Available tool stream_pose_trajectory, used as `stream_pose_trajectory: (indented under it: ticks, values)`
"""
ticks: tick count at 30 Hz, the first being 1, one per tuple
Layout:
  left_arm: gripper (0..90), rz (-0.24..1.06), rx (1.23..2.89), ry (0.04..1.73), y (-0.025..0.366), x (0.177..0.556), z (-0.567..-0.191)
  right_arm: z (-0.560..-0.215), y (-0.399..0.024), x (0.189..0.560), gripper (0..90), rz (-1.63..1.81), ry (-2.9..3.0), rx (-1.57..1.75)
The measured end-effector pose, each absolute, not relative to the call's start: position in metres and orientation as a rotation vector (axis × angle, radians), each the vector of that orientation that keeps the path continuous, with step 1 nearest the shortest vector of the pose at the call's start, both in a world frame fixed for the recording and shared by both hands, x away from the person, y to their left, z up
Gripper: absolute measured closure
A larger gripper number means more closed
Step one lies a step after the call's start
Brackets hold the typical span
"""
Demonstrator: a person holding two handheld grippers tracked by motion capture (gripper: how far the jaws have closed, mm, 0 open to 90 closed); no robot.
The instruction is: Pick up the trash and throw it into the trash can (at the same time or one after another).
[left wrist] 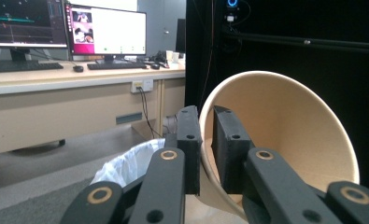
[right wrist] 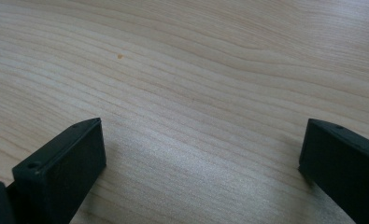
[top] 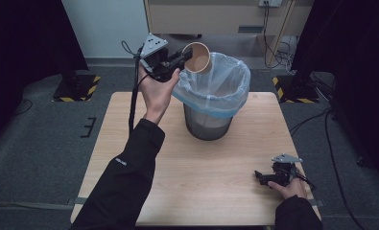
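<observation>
1. The two black jaws of the left gripper (left wrist: 204, 140) are seen closed on the rim of one paper cup (left wrist: 285, 140): one jaw lies outside the wall and the other inside it, with the wall pinched between them.
2. The cup (top: 197, 57) is held tipped on its side, its open mouth turned toward the high camera, above the near-left rim of one bin (top: 211, 122). The left gripper (top: 183, 58) is raised well above the table, and one grey three-cornered plate is seen on top of it.
3. The bin is lined with one pale blue plastic bag (top: 225, 84), whose edge is folded over the rim. The bag's white folds (left wrist: 126, 163) are also seen below the jaws in the left gripper view.
4. The left hand (top: 157, 91) is wrapped under the gripper body, and one dark sleeve (top: 129, 177) is seen running to the bottom edge.
5. The two jaws of the right gripper (right wrist: 201, 154) are seen spread wide apart, with nothing between them but bare wood.
6. The right gripper (top: 260, 176) is rested low at the near-right corner of one wooden table (top: 216, 191), held by the right hand (top: 292, 187), well apart from the bin.
7. Beyond the table, one desk (left wrist: 56, 79) carrying two lit monitors (left wrist: 105, 30) and two keyboards is seen in the left gripper view.
</observation>
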State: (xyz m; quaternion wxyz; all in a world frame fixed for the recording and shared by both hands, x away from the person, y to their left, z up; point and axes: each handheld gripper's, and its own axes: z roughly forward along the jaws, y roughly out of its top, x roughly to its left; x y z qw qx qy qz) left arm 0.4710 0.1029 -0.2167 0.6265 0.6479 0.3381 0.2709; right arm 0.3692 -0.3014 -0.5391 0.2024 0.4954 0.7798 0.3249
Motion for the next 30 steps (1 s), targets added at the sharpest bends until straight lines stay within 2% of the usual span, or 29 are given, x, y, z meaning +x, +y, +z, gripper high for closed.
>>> stream_pose_trajectory:
  ticks: [11,27,29,30]
  values:
    - [81.1,0.65,1.485,0.828,0.083,0.495,-0.226,-0.539,-0.301,0.369,0.7,0.908,2.176,1.382]
    - [80.9,0.634,1.614,0.933,0.061,0.526,-0.267,-0.539,-0.301,0.369,0.7,0.908,2.175,1.382]
    - [78.8,0.615,1.638,0.939,0.061,0.53,-0.273,-0.539,-0.301,0.369,0.7,0.908,2.176,1.382]
    - [74.5,0.609,1.646,0.938,0.062,0.531,-0.275,-0.539,-0.301,0.369,0.7,0.908,2.175,1.382]
